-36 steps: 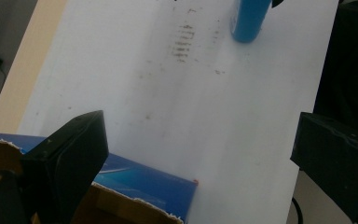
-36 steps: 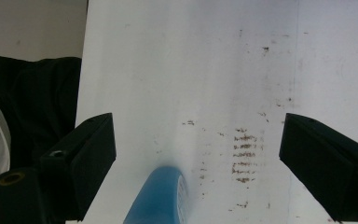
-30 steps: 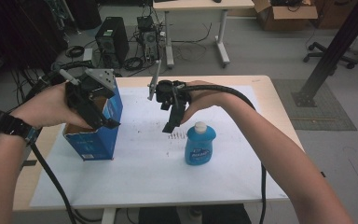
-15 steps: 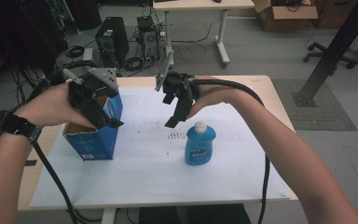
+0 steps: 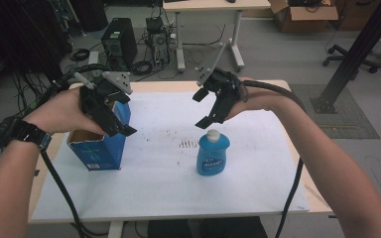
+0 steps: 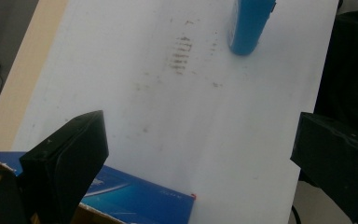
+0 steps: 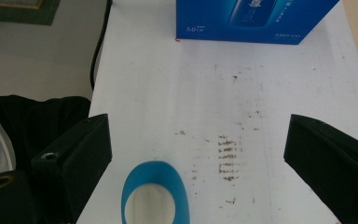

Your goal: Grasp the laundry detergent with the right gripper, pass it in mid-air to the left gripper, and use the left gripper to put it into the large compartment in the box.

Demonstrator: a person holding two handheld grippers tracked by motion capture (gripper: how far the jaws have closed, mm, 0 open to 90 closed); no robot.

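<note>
On the blue box [image 7: 256, 21], "5.0" reads.

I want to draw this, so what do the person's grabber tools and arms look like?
Both the left gripper and the right gripper are black with chunky wedge-shaped jaws. Each carries a grey three-cornered plate and trails a thick black cable. The arms have no sleeves, and a black watch sits on the left wrist.

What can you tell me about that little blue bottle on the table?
The bottle is bright blue, looks like plastic, with a white cap and a printed label on its front. It stands upright on the white sheet, right of a patch of brown marks and apart from the blue box. Nothing touches it: the right gripper hangs just above its cap, jaws wide apart, having just been opening, with nothing between them.
</note>
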